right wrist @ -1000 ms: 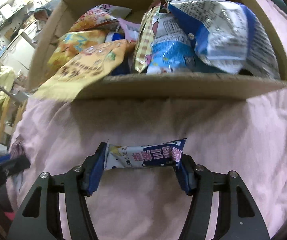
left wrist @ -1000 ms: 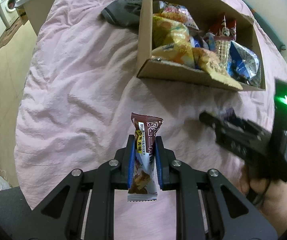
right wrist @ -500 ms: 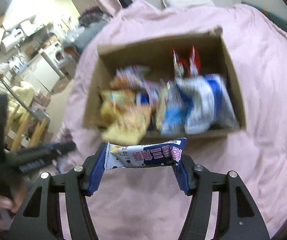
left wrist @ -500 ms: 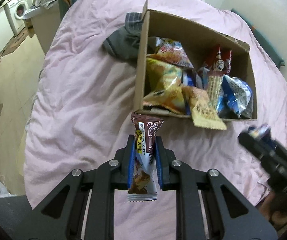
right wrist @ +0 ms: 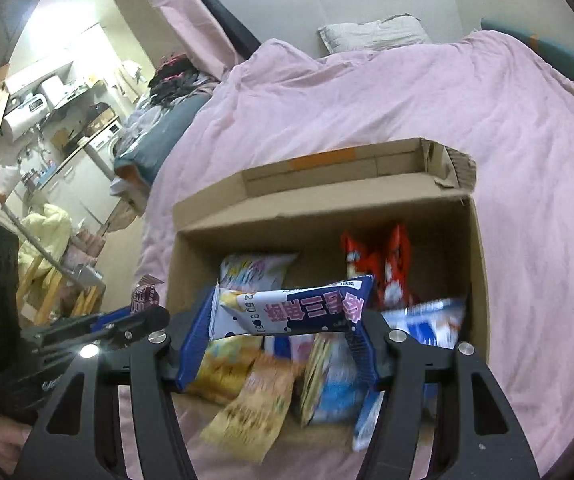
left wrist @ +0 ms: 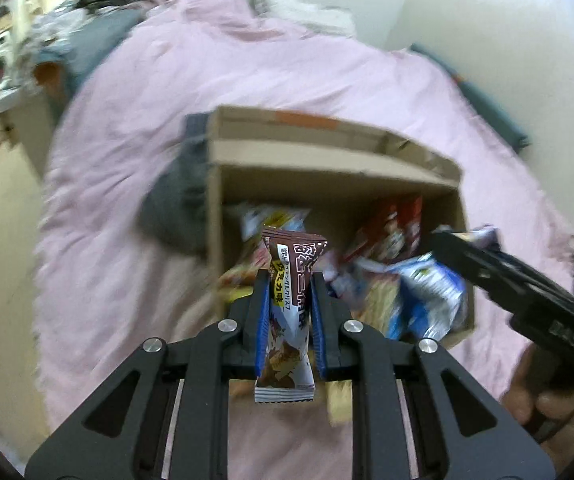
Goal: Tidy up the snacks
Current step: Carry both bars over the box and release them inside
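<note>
Two bars are in your grip: your left tongs [left wrist: 287,320] pinch the brown bar [left wrist: 289,312] upright across its width, nearly closed, while your right tongs [right wrist: 283,332] stand half open, clamping the blue bar [right wrist: 291,310] endwise. Both hang over the box [right wrist: 327,208] on the bed [right wrist: 407,92], likely for dropping among its snacks.

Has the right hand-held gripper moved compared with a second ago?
Yes. The right hand-held gripper, holding the blue snack bar, has risen: it now looks down into the cardboard box, not at its front wall.
</note>
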Available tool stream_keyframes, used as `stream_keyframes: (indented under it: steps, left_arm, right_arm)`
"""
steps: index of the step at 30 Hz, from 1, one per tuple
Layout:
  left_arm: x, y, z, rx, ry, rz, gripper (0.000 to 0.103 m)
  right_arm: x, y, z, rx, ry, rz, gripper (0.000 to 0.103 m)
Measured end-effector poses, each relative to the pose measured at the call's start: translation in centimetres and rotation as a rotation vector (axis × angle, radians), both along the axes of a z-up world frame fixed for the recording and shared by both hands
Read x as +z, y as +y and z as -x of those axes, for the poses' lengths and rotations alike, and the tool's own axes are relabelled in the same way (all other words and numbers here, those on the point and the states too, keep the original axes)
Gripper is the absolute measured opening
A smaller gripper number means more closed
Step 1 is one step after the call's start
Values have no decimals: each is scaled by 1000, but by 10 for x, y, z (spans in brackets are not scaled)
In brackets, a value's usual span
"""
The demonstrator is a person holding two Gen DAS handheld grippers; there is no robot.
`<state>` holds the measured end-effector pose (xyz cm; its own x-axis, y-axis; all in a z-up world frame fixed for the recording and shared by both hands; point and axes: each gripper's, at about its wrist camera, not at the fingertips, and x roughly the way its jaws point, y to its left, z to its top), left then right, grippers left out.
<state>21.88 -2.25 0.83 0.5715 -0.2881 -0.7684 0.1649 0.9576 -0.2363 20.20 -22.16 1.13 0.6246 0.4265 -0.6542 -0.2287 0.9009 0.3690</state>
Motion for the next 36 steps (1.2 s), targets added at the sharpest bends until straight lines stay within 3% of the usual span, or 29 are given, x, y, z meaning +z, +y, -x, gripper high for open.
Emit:
stream_keyframes:
  steps: [3,6,9,14,17,18,20,22,24,29,32,36]
  left_arm:
    - [-16,-4,-6,-1,-50,-29,15]
    - [-19,-1,-11,12,-23,35,15]
    - [-14,-3,-16,7,-37,45,15]
    - [-14,0,-16,16,-31,61,16]
    - [-10,5,-14,25,-67,100,17]
    - [-8,5,-15,23,-68,100,23]
    - [-7,5,-15,25,-62,105,46]
    - [-3,6,-11,35,-88,105,77]
    - [1,4,-7,52,-112,63,91]
    - [-1,6,-9,71,-98,-5,91]
    - [-2,13,-8,113,-79,-27,91]
    - [6,22,7,189,-115,-66,91]
  right_arm:
    - [-21,-6,-13,-35,43,-24,63]
    - [-36,-8,-20,-60,95,-31,63]
    - [-39,-5,-23,-47,104,-25,63]
    - [-42,-4,-26,-35,130,-99,64]
    - [-43,-6,-27,-9,150,-198,70]
    - [-43,-6,-27,-10,158,-217,85]
    - [-43,-8,-27,-19,169,-242,103]
    - [-41,-13,-26,-48,161,-247,103]
    - [-38,-17,-26,-65,144,-236,103]
    - [-25,-19,-23,-73,88,-216,103]
    - [-14,-15,-17,-70,42,-165,103]
    - [1,-13,2,-92,-24,-84,103]
